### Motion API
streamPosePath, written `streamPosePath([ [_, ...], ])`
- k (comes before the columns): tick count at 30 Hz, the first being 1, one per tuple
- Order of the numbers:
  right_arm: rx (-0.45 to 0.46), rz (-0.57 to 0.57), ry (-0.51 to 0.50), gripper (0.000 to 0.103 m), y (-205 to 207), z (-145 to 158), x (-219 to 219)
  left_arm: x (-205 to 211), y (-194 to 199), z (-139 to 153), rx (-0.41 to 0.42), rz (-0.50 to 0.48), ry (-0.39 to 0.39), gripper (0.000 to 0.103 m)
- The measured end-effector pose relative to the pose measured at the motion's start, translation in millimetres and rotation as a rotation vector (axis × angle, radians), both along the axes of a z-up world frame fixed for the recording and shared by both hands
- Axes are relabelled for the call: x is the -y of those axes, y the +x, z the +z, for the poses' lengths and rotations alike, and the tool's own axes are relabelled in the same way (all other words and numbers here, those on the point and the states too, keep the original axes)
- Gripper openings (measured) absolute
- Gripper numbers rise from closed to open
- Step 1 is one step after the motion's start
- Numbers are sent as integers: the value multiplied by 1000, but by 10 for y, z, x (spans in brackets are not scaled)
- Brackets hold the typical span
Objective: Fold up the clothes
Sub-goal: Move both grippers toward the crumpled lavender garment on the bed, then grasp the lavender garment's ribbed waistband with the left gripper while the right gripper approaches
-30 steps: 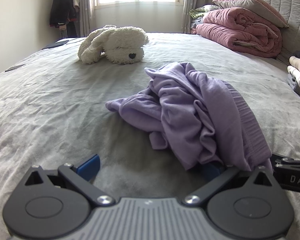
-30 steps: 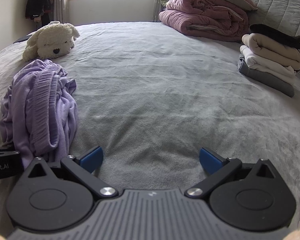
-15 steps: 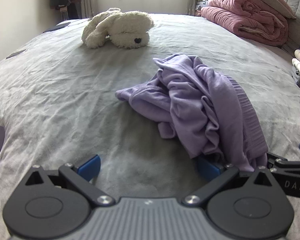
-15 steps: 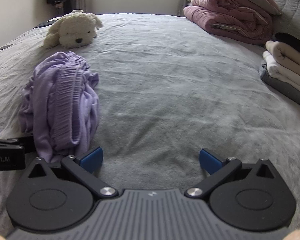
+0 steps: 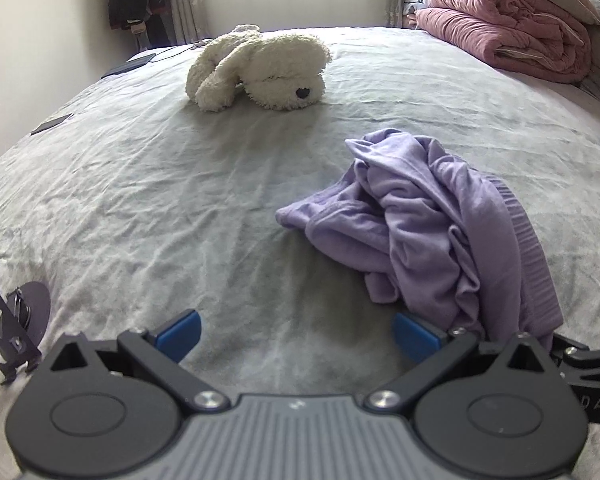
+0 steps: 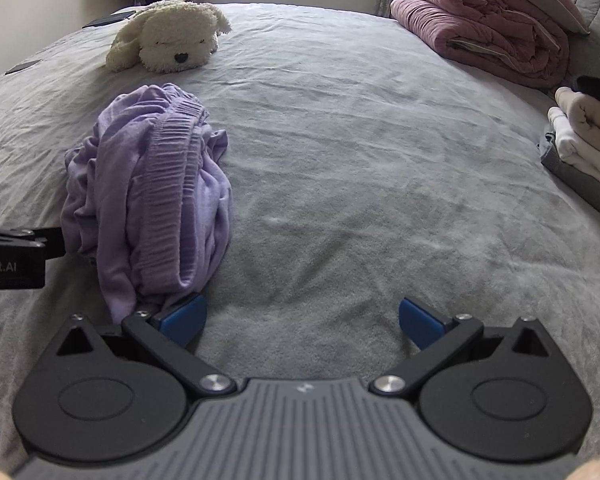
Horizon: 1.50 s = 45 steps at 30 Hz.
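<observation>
A crumpled lilac garment (image 5: 440, 236) with a ribbed waistband lies in a heap on the grey bed (image 5: 180, 200). My left gripper (image 5: 296, 334) is open just in front of the heap, its right fingertip close beside the cloth's near edge. In the right wrist view the same lilac garment (image 6: 156, 208) sits to the left, and my right gripper (image 6: 302, 320) is open, its left fingertip right at the garment's near end. Nothing is held between either pair of fingers. The other gripper's black body shows at each view's side edge.
A white plush dog (image 5: 260, 68) lies further back on the bed. A rolled pink duvet (image 6: 488, 28) with a pillow is at the far right. A stack of folded clothes (image 6: 584, 136) sits at the right edge. Dark flat items lie at the far left edge.
Both grippers have tilted down and come nearer the bed, the right one shifting left toward the lilac garment. Both stayed open. The garment has not moved.
</observation>
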State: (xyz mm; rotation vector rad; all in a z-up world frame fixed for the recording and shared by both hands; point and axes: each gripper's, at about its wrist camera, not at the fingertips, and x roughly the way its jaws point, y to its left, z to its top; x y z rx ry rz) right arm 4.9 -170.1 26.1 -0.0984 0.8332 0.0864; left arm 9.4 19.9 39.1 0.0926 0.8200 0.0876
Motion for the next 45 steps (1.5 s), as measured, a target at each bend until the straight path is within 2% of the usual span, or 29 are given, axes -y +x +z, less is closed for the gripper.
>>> streamPosePath([
  [3,-5,16,65,103,-12,22,-2,7,27,23,2,-9,2,103],
  [9,17,71,105,103,-108,112,-51,0,104,78,17,-15,2,103],
  [18,9,185,247,103,308,198,-59,-125,254,155,26,-4,-9,103],
  [20,14,215,243,103,351,214,-97,-130,278,167,29,-5,0,103],
  [23,17,240,238,94,396,192,-145,-147,309,186,34,7,-3,103],
  [26,-19,247,320,80,416,118,-109,-149,333,192,34,5,-18,102],
  [28,-21,262,360,67,412,118,-103,-140,345,186,34,-3,-20,102],
  [29,-15,273,366,64,405,139,-105,-141,350,186,34,-9,-26,100],
  [32,7,301,358,46,366,189,-128,-192,366,213,33,-17,-70,93],
  [33,8,305,357,38,356,198,-128,-216,361,224,34,-18,-87,89],
  [34,8,304,356,25,347,205,-123,-236,358,235,33,-21,-102,87],
  [35,10,298,353,18,335,215,-112,-251,354,243,33,-26,-113,82],
  [39,7,292,347,17,311,219,-62,-272,345,256,32,-44,-140,62],
  [41,5,293,359,17,298,224,-43,-272,349,251,27,-51,-159,59],
  [45,1,276,380,21,307,230,10,-249,320,311,50,-76,-199,60],
])
